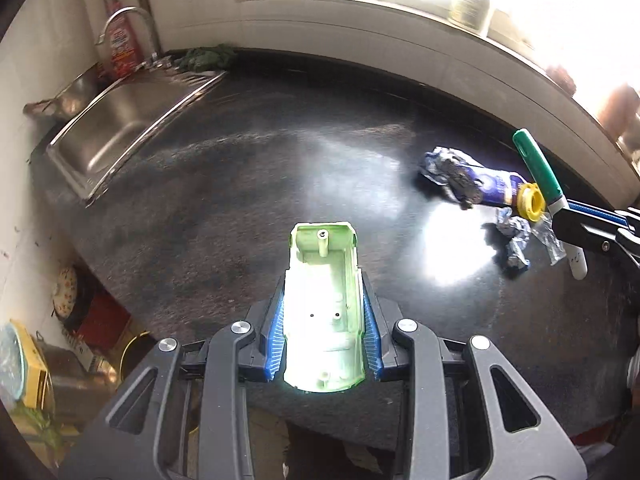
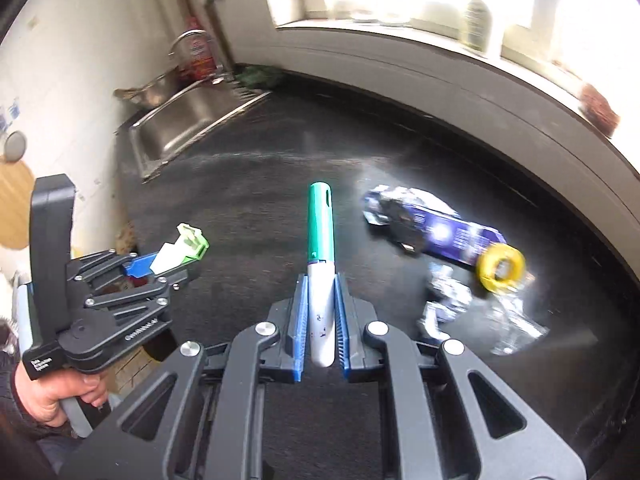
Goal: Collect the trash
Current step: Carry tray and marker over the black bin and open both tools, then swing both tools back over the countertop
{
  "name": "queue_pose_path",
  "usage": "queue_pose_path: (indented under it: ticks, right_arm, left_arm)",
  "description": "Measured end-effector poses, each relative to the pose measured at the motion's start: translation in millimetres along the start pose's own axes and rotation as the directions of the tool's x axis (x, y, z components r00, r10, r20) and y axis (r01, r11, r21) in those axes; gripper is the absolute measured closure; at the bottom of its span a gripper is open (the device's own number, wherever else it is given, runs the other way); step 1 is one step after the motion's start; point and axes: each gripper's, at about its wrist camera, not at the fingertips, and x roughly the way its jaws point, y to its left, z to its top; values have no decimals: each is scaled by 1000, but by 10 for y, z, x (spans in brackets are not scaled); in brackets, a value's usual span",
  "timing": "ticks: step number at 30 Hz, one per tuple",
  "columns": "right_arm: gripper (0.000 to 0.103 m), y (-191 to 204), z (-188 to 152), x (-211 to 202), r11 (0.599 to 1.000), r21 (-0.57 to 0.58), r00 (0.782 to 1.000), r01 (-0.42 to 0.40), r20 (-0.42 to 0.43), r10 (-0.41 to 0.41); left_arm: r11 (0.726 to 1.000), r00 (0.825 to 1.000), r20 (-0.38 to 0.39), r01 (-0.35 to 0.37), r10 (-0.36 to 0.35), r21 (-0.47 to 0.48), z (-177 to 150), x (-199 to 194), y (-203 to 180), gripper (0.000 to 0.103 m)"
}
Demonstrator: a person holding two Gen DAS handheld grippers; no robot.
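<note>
Two tools loaded: left tool clamps green plastic shell; right tool clamps green-capped pen. Sink at 10 o'clock, contents indiscernible. Right view alone shows hand.

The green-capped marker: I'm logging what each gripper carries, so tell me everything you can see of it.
The marker is a slim plastic pen with a white barrel and a teal-green cap that has a small slot near its tip. The barrel carries a few small dark specks. It lies lengthwise between the blue-padded fingers of the right gripper, which is shut on the barrel. The cap end points forward above the dark countertop, touching nothing else.
</note>
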Motion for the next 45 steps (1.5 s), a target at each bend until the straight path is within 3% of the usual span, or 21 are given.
queue_pose_path:
  ticks: [4,8,11,14,17,20,24,27,28,29,30,31,32,38,42,45]
  right_arm:
    - [89,957,288,384,968,-168,983,-184,-57,177]
    - [89,1911,379,823,886,-300,933,-352,-186,308]
    - [89,2500,314,1156,827,-360,894,-433,-288,343]
    - [89,2977,237,1485,782,-389,859,-487,-376,347]
    - [89,3298,155,1811,764,-384,827,-518,-451,335]
    - [89,3519,73,2121,766,-384,816,-516,-494,301]
    - [89,3747,-11,2443,770,-385,803,-509,-534,264]
    - [89,3880,-44,2550,764,-405,808,-502,-533,249]
    - [88,3925,-48,2577,761,-408,808,-504,-533,250]
    - [77,3961,-54,2613,757,-413,806,-507,-540,244]
    - [52,3987,-65,2646,754,-416,802,-508,-547,239]
    - [41,3985,-61,2651,756,-409,800,-512,-548,245]
    - [36,3963,-42,2636,760,-399,802,-514,-538,260]
    - [35,3694,11,2437,772,-399,819,-495,-511,261]
    - [29,3320,122,2099,806,-391,859,-444,-442,259]
    - [25,2880,254,1766,855,-361,903,-372,-352,245]
  left_arm:
    - [973,993,-35,-119,114,-200,-350,-143,936,71]
    - [893,972,-112,-232,204,-386,-871,-269,1796,71]
    - [820,958,-168,-286,232,-495,-1262,-318,2282,71]
    - [770,949,-210,-315,237,-554,-1553,-277,2598,71]
    - [744,951,-221,-306,214,-595,-1733,-150,2805,71]
    - [725,962,-208,-272,179,-633,-1849,42,2993,71]
    - [724,963,-219,-262,155,-638,-1931,341,3176,71]
    - [728,964,-218,-257,150,-636,-1977,463,3260,71]
    - [726,964,-219,-257,149,-638,-1994,496,3290,64]
    - [722,963,-226,-259,144,-642,-2007,531,3319,43]
    - [717,964,-225,-255,139,-649,-2026,543,3345,32]
    - [712,965,-218,-258,149,-654,-2034,526,3365,24]
    - [712,965,-210,-257,156,-654,-2034,507,3371,24]
    - [724,964,-219,-259,152,-639,-2014,432,3299,23]
    - [773,967,-192,-250,168,-584,-1802,300,3065,16]
    - [834,974,-147,-223,171,-504,-1469,185,2717,10]
